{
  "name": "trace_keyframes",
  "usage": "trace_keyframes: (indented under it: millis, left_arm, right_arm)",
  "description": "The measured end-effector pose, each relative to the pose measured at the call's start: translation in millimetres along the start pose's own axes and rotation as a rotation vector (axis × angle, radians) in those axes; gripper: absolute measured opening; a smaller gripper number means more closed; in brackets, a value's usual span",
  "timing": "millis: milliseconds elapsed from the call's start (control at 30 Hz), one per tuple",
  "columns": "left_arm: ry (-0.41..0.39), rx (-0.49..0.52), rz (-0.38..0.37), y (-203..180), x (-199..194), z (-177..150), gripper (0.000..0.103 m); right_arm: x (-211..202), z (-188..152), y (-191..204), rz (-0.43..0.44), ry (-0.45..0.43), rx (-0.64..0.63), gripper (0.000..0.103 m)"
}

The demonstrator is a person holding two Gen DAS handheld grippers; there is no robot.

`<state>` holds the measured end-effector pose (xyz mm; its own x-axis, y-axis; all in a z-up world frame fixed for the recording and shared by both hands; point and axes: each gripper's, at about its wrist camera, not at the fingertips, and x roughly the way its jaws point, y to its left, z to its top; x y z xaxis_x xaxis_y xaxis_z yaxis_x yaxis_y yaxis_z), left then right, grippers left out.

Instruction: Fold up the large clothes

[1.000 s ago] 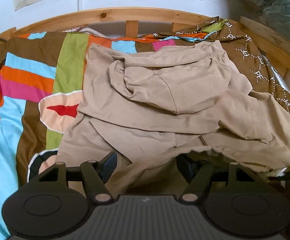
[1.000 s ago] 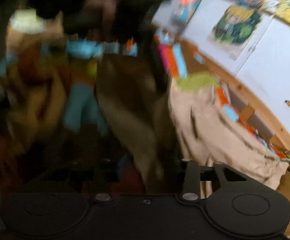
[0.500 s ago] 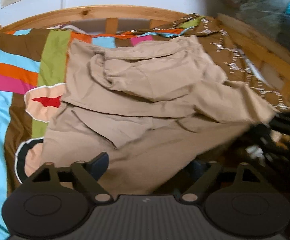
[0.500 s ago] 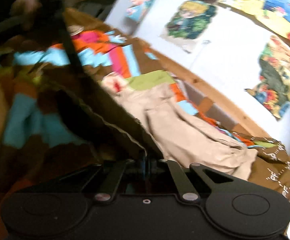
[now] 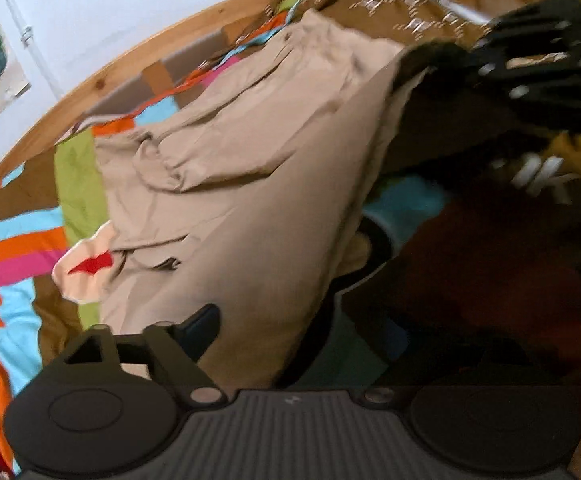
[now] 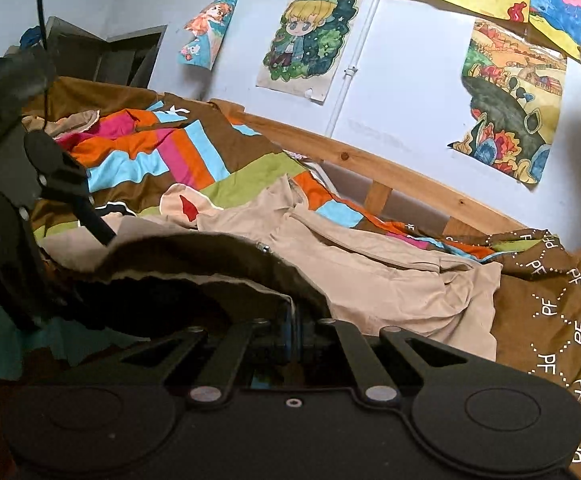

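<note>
The beige garment has been lifted along its near edge since a second ago, the rest lying on the striped bedspread. The right gripper is clenched on its hem; the left gripper seems to grasp it, uncertainly.

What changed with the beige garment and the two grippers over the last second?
The right gripper took hold of the beige garment's near hem, and both grippers have lifted that edge off the bed and are carrying it toward the headboard side. The left gripper kept its hold on the hem throughout. The garment's far half and the striped duvet stayed put.
</note>
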<state>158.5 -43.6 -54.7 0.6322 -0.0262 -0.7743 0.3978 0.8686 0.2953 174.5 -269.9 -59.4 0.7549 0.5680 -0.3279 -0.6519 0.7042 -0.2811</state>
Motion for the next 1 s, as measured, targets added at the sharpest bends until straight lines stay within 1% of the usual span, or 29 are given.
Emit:
trace_keyframes:
  millis: [67,133,267,300,333,367,400,467,533,567,633,667,700,767,833,867,900,967,1000]
  left_arm:
    - [0.013,-0.034,0.034,1.4,5.5,-0.3,0.083]
    - [0.018,-0.047,0.09,2.0,9.0,-1.6,0.082]
    - [0.01,-0.019,0.167,-2.4,11.6,-2.0,0.08]
    - [0.015,-0.013,0.178,-3.8,12.0,-2.4,0.073]
    - [0.027,-0.01,0.185,-4.3,13.2,-3.4,0.063]
    - [0.051,-0.009,0.191,-4.6,15.3,-4.8,0.058]
    - [0.073,-0.009,0.191,-4.1,16.5,-7.0,0.05]
    - [0.07,-0.025,0.174,0.2,13.3,-12.2,0.04]
    - [0.054,-0.029,0.172,5.9,7.8,-15.2,0.011]
    - [0.04,-0.024,0.181,9.2,3.8,-15.8,0.007]
    - [-0.003,-0.034,0.201,20.0,-5.0,-14.5,0.005]
    - [-0.023,-0.054,0.2,28.4,-9.5,-12.5,0.005]
    - [-0.039,-0.082,0.192,37.9,-13.2,-9.7,0.005]
    - [-0.068,-0.132,0.17,56.6,-18.7,-1.5,0.004]
    - [-0.098,-0.155,0.154,70.3,-22.4,9.6,0.004]
    - [-0.111,-0.159,0.148,74.6,-23.3,14.8,0.005]
    - [-0.124,-0.162,0.141,78.6,-24.5,20.3,0.004]
    - [-0.152,-0.173,0.129,84.3,-29.3,29.7,0.005]
    - [-0.163,-0.175,0.124,87.8,-30.3,34.0,0.005]
  right_arm:
    - [0.6,-0.6,0.1,0.002,0.0,0.003,0.0]
    - [1.6,-0.2,-0.6,0.002,-0.002,0.007,0.0]
    - [1.7,-0.8,-1.8,0.004,-0.003,0.015,0.0]
    - [1.6,-1.2,-1.6,0.005,-0.004,0.014,0.0]
    - [1.9,-1.0,-1.4,0.005,-0.003,0.016,0.0]
    - [1.8,-1.8,-1.6,0.007,-0.004,0.02,0.0]
    - [1.9,-3.3,-1.7,0.009,-0.002,0.024,0.001]
    - [1.8,-6.3,1.1,0.017,0.009,0.017,0.001]
    - [-0.8,-9.2,5.5,0.044,0.03,0.003,0.001]
    - [-2.7,-10.7,7.3,0.065,0.046,-0.004,0.002]
    - [-7.6,-13.1,12.9,0.124,0.102,-0.042,0.008]
    - [-10.5,-14.6,16.1,0.157,0.142,-0.078,0.02]
    - [-13.9,-16.8,20.9,0.183,0.194,-0.124,0.036]
    - [-24.9,-22.6,31.9,0.191,0.263,-0.224,0.047]
    - [-36.8,-26.7,41.6,0.15,0.297,-0.333,0.049]
    - [-41.7,-28.5,43.9,0.112,0.313,-0.365,0.052]
    - [-45.5,-30.4,43.6,0.075,0.334,-0.381,0.055]
    - [-49.2,-37.6,39.0,0.007,0.393,-0.397,0.055]
    - [-48.8,-44.4,35.7,-0.03,0.438,-0.413,0.054]
